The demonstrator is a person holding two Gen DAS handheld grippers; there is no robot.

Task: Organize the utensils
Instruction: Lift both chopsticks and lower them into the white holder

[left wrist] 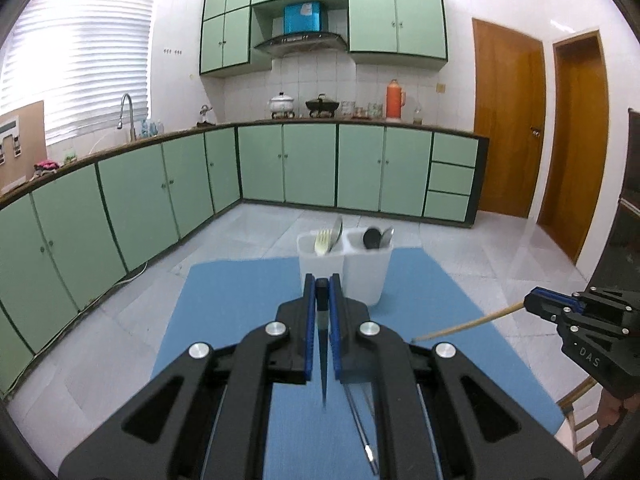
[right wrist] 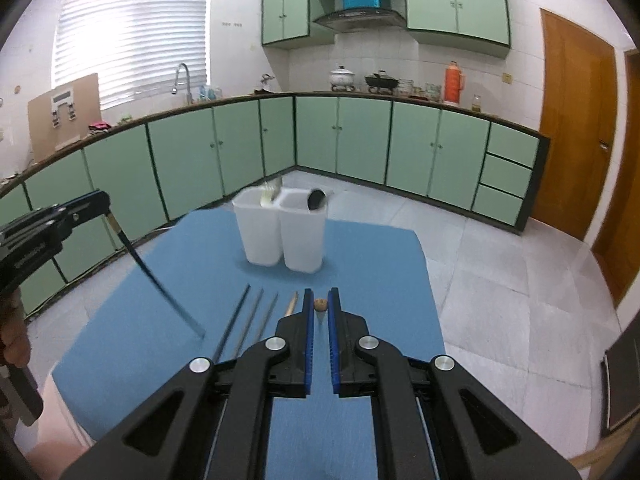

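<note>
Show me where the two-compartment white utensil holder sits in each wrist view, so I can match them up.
Left wrist: white utensil holder at centre, just beyond the left gripper, which grips a dark chopstick.
Right wrist: holder left of centre, at the far end of the blue mat.
Shared landmark: the orange thermos on the back counter.

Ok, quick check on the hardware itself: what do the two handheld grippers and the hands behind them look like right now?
Both match: the left gripper and right gripper have matte black angular linkage arms with silver round pivot bolts and ribbed blue pads lining black fingers. White lettering reading DAS marks the right gripper's body. A bare hand grips the left handle; no sleeve or cable is visible.
</note>
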